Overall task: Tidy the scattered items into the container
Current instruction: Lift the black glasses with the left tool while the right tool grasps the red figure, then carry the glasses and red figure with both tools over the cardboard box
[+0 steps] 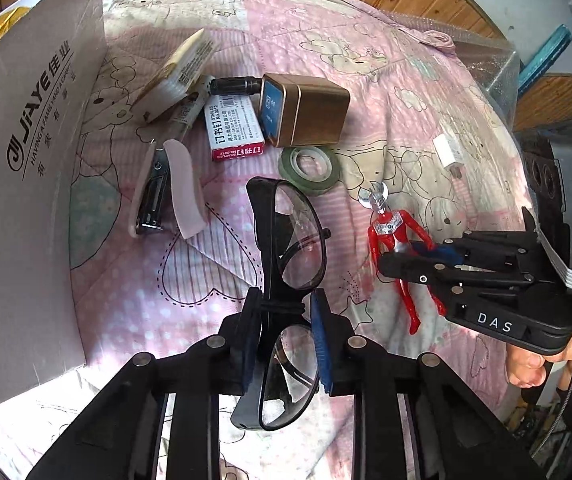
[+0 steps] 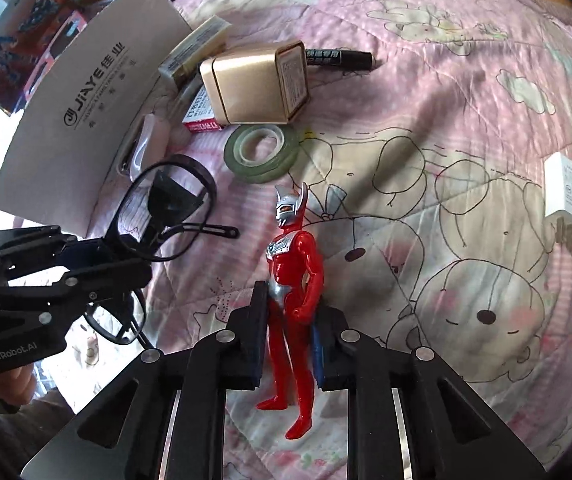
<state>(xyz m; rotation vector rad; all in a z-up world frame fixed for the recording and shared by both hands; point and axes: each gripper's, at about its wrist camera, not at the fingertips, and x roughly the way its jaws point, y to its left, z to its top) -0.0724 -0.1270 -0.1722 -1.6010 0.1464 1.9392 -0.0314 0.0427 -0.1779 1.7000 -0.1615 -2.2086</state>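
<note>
My left gripper (image 1: 286,300) is shut on the bridge of black-framed glasses (image 1: 298,236), one lens pointing forward and one back toward the camera. In the right wrist view the same left gripper (image 2: 125,256) holds the glasses (image 2: 165,200) close to the grey cardboard box (image 2: 85,92). My right gripper (image 2: 290,312) is shut on the waist of a red and silver toy figure (image 2: 294,264), head pointing away. From the left wrist view the right gripper (image 1: 402,258) and the figure (image 1: 386,236) sit to the right. The box wall (image 1: 25,160) stands at the left.
On the pink quilt (image 1: 366,60) lie a gold tin (image 1: 306,112), a green tape roll (image 1: 312,168), a red staples box (image 1: 235,128), a pink stapler (image 1: 165,192), a black marker (image 1: 233,84), a notepad (image 1: 177,76) and a white charger (image 1: 450,152). A hand (image 1: 526,364) holds the right gripper.
</note>
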